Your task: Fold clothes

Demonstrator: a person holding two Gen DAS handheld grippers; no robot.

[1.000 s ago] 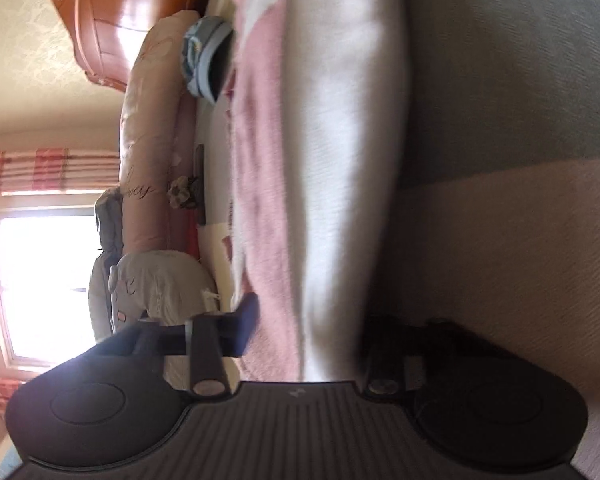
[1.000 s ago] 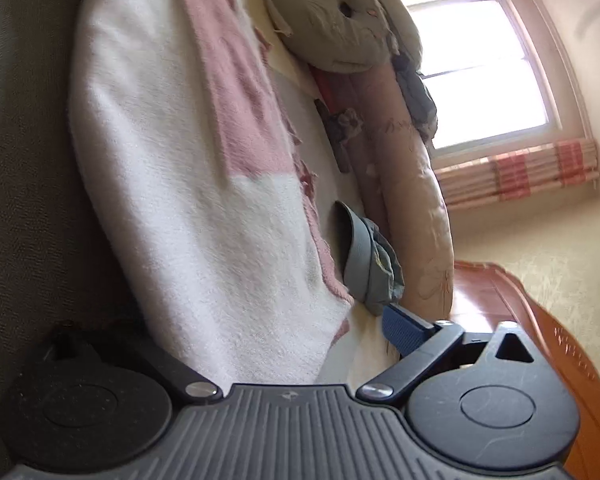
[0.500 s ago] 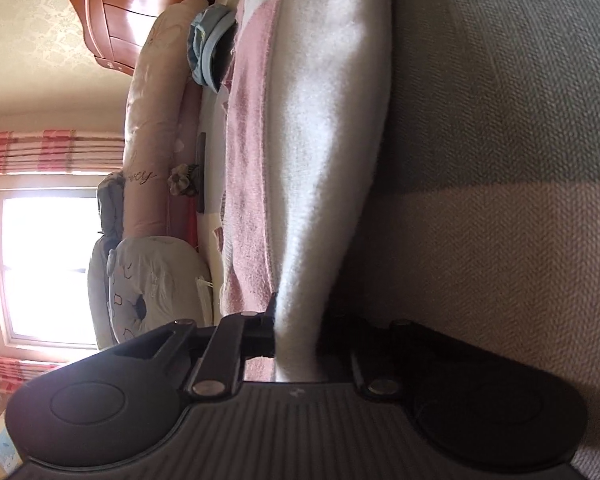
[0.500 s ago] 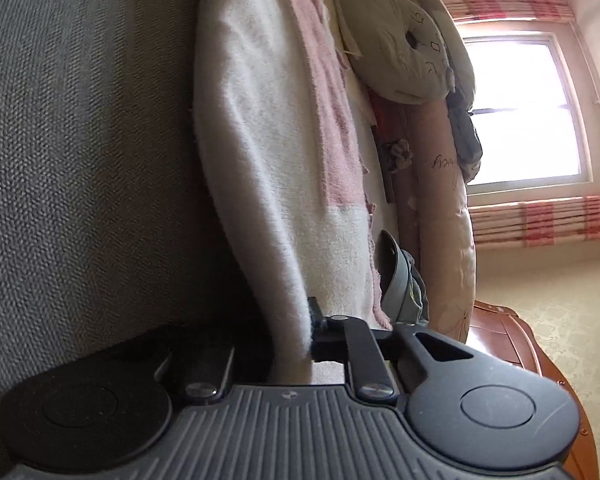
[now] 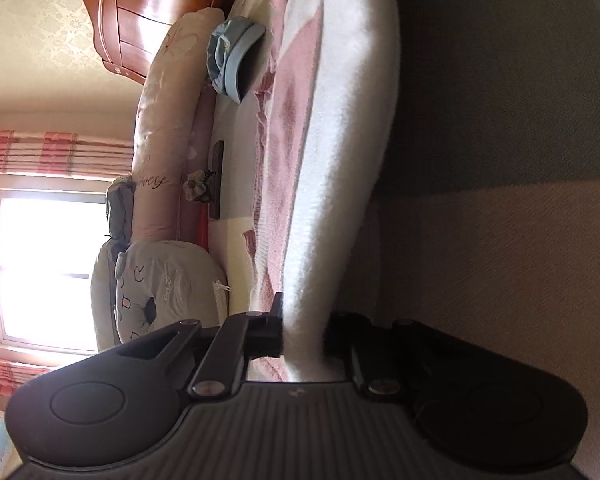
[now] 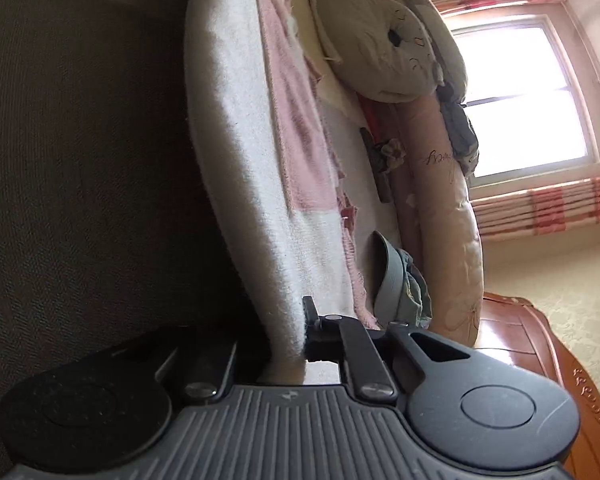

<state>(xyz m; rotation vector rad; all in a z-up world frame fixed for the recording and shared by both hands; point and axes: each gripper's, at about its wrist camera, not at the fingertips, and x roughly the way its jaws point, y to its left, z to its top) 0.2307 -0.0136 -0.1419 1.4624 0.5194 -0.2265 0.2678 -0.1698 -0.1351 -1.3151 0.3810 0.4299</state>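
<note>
While we pinch the white and pink garment (image 5: 340, 168) in both the left hand-held gripper (image 5: 302, 336) and the right hand-held gripper (image 6: 290, 344), each closed on its near edge, it lies on the bed (image 5: 500, 240). Soft and light, it should drape; its long axis runs between our grips.

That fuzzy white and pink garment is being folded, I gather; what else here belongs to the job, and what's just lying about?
In use: fuzzy white and pink garment; left gripper; right gripper.

Lying about: blue cap; cat-face cushion; long pink bolster.
</note>
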